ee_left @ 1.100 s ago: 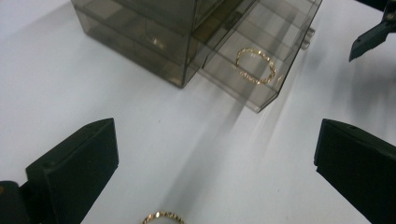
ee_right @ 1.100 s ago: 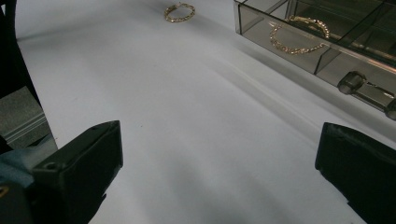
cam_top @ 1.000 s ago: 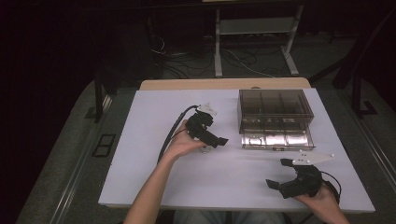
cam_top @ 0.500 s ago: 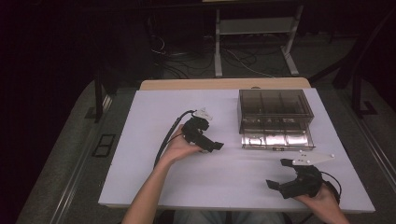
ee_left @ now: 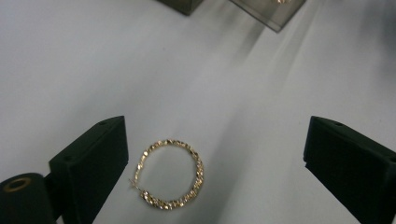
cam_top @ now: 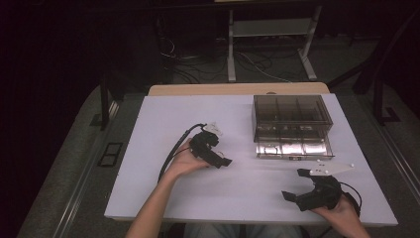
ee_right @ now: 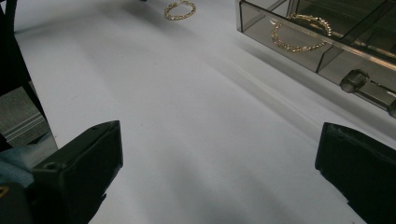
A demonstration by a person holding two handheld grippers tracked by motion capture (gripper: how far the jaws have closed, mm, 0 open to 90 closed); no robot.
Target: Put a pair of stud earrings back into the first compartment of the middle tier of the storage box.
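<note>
Left tongs [ee_left: 215, 163] dropped toward the counter [cam_top: 148, 148] and started closing, still wide around the gold hoop earring [ee_left: 169, 173], short of the drawer box [cam_top: 291, 124]. Grasp imminent. Right tongs [ee_right: 219, 172] idle, wide.

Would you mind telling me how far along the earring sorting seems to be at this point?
Done: one gold hoop already lies in the open drawer of the smoky box. In hand: the left gripper is over the second hoop earring on the white table, its fingers just starting to close either side without touching it. Left: gripping it, carrying it to the drawer, perhaps closing it. The right gripper waits open.
</note>
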